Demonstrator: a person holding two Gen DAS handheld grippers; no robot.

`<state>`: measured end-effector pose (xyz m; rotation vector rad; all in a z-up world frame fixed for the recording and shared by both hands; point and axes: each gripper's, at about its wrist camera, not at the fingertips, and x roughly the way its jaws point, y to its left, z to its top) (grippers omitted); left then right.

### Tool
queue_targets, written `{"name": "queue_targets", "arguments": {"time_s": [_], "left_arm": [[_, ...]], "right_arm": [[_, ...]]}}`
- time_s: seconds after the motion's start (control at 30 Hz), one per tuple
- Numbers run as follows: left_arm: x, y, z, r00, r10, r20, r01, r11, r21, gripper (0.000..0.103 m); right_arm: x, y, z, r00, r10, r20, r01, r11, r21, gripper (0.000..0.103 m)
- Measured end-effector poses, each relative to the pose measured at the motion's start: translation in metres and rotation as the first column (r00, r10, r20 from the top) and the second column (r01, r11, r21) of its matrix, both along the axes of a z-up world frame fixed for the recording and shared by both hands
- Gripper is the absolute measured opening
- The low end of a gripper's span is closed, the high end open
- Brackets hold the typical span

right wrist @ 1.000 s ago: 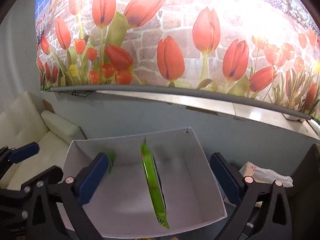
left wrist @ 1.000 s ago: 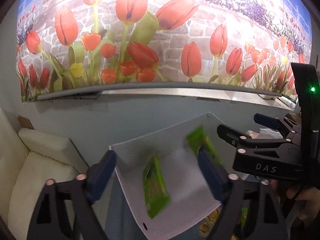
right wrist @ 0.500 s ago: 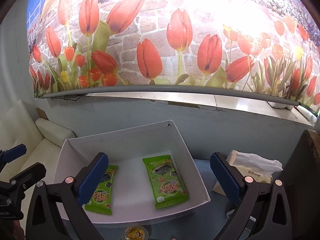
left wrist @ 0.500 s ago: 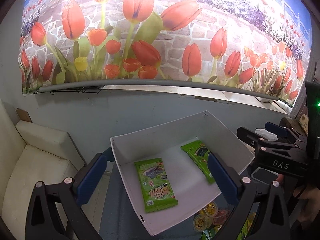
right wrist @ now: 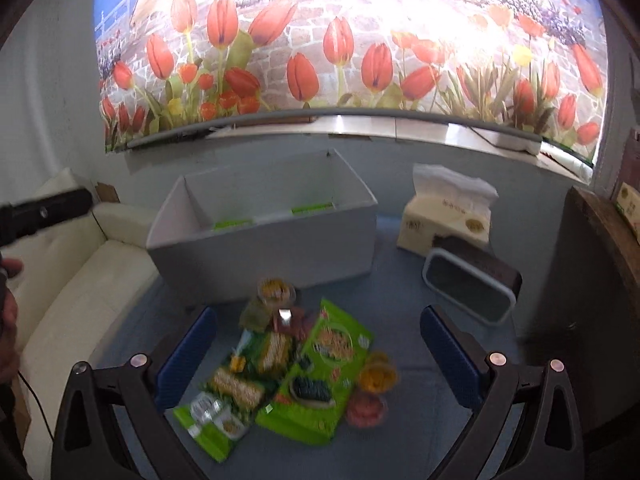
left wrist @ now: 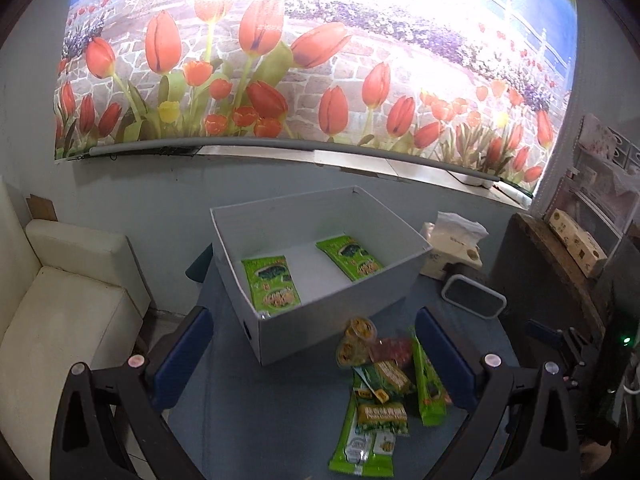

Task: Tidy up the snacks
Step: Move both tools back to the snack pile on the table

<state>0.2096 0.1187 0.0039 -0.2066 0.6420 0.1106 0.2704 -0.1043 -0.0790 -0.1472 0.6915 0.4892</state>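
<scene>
A tulip mural (left wrist: 312,80) fills the back wall, with a cream sofa (left wrist: 60,304) down at the left. On the blue table (left wrist: 280,412) stands a grey box (left wrist: 320,312), open at the top, its near wall facing us. Two green packets lie flat on its floor, well apart: one (left wrist: 272,284) toward the left near corner, the other (left wrist: 350,258) toward the right side. In the right wrist view only their top edges show over the box wall.

Right of the box sits a tissue pack (right wrist: 446,212), and just in front of it a small dark case (right wrist: 468,284) with a pale rim, lying tilted.

In front of the box, on the table, is a loose pile of snacks (right wrist: 288,364). The biggest is a green packet (right wrist: 320,372) lying flat; left of it lie smaller green wrappers (right wrist: 236,388), overlapping. Round jelly cups sit around the heap: one (right wrist: 276,290) near the box wall, a yellow one (right wrist: 376,374) and a pink one (right wrist: 366,406) at the pile's right edge. This view is blurred, so the labels cannot be read.

The left gripper (left wrist: 312,360) hangs above the table before the box, its fingers spread wide and holding nothing. The right gripper (right wrist: 318,356) hangs over the snack pile, fingers likewise wide apart and empty.
</scene>
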Motion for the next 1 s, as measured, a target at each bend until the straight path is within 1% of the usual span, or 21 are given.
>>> {"name": "queue_targets", "arguments": {"time_s": [0.13,0.2,0.23,0.3,0.4,0.47,0.5,0.57,0.6,0.63,0.67,0.73,0.77,0.8,0.83,0.87,0.97,1.0], "left_arm": [[-0.04,-0.018,-0.024,1.0,-0.003,-0.025,0.003,1.0,0.004,0.103],[-0.059,-0.026,-0.039,0.999,0.0,-0.04,0.0,1.0,0.008,0.103],[-0.068,-0.03,-0.048,0.999,-0.002,-0.054,0.002,1.0,-0.002,0.103],[-0.084,-0.037,-0.066,0.996,-0.016,-0.088,0.015,1.0,-0.014,0.103],[-0.106,-0.048,-0.089,0.992,-0.024,-0.124,0.021,0.999,-0.028,0.103],[-0.116,-0.054,-0.096,0.992,-0.008,-0.128,0.009,1.0,0.009,0.103],[-0.123,-0.058,-0.098,0.993,0.002,-0.115,0.003,0.999,0.049,0.103],[-0.13,-0.062,-0.101,0.993,0.013,-0.115,-0.005,0.997,0.074,0.103],[-0.131,-0.064,-0.103,0.992,0.008,-0.124,0.002,0.997,0.079,0.103],[-0.132,-0.064,-0.104,0.991,-0.004,-0.132,0.014,0.997,0.076,0.103],[-0.131,-0.064,-0.105,0.991,-0.015,-0.135,0.024,0.997,0.069,0.103],[-0.131,-0.062,-0.108,0.989,-0.022,-0.146,0.028,0.999,0.046,0.103],[-0.13,-0.06,-0.111,0.988,-0.026,-0.154,0.031,0.999,0.028,0.103],[-0.128,-0.059,-0.112,0.987,-0.027,-0.157,0.03,0.999,0.017,0.103],[-0.126,-0.057,-0.114,0.987,-0.022,-0.161,0.023,1.0,0.004,0.103],[-0.125,-0.057,-0.115,0.986,-0.025,-0.164,0.024,1.0,-0.008,0.103],[-0.124,-0.056,-0.117,0.986,-0.028,-0.164,0.024,0.999,-0.026,0.103],[-0.124,-0.057,-0.117,0.986,-0.03,-0.161,0.026,0.999,-0.026,0.103]], "right_arm": [[-0.018,-0.016,-0.052,0.995,-0.039,-0.095,0.032,0.996,-0.078,0.103],[-0.023,-0.022,-0.072,0.988,-0.056,-0.146,0.049,0.997,-0.054,0.103],[-0.024,-0.024,-0.078,0.985,-0.055,-0.165,0.05,0.998,-0.038,0.103],[-0.025,-0.024,-0.087,0.979,-0.074,-0.188,0.072,0.997,-0.014,0.103],[-0.015,-0.013,-0.09,0.974,-0.097,-0.206,0.104,0.994,0.023,0.103],[-0.005,-0.002,-0.091,0.973,-0.104,-0.208,0.114,0.993,0.036,0.103],[0.0,0.006,-0.093,0.973,-0.108,-0.206,0.116,0.993,0.029,0.103],[0.013,0.02,-0.097,0.969,-0.123,-0.213,0.127,0.992,0.005,0.103],[0.018,0.025,-0.101,0.967,-0.128,-0.221,0.131,0.991,-0.001,0.098],[0.024,0.029,-0.105,0.963,-0.134,-0.235,0.135,0.991,-0.012,0.097],[0.025,0.032,-0.105,0.967,-0.146,-0.21,0.143,0.989,-0.03,0.094],[0.029,0.038,-0.105,0.968,-0.158,-0.196,0.147,0.987,-0.07,0.09],[0.03,0.04,-0.104,0.97,-0.155,-0.19,0.143,0.987,-0.076,0.084],[0.031,0.042,-0.105,0.97,-0.146,-0.193,0.13,0.987,-0.091,0.073],[0.034,0.044,-0.107,0.968,-0.147,-0.204,0.127,0.986,-0.109,0.067],[0.034,0.046,-0.108,0.968,-0.147,-0.203,0.123,0.984,-0.126,0.06],[0.03,0.053,-0.11,0.978,-0.133,-0.163,0.102,0.978,-0.182,0.059],[0.031,0.051,-0.113,0.974,-0.137,-0.179,0.106,0.979,-0.176,0.059]]}}
